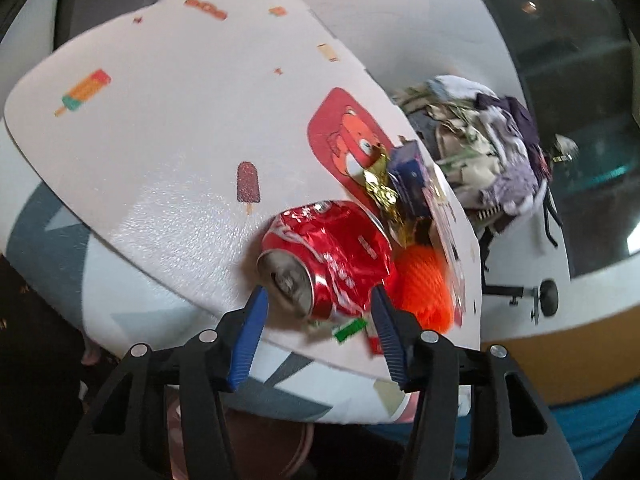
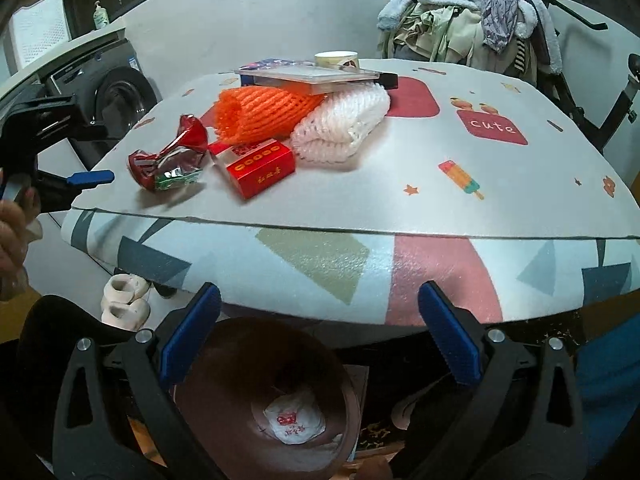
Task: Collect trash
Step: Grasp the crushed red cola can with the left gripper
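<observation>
The bench (image 2: pixel 400 168) carries the trash in a cluster near its left edge as the right wrist view shows it; the landmark is the crushed red can (image 1: pixel 324 256). The brown bin (image 2: pixel 240 360) stands on the floor below the bench edge. Behind the can lie an orange foam net (image 2: pixel 256 114) and a white foam net (image 2: pixel 344 128); just beside it sits a red box (image 2: pixel 260 168). The left gripper (image 1: pixel 318 308) straddles the can, jaws part-spread, pads not clearly pressing. Risk: the dented can may roll or squirt out sideways and drag the green-white wrapper (image 1: pixel 348 328) off the edge. The right gripper (image 2: pixel 316 328) hangs spread and empty above the bin.
</observation>
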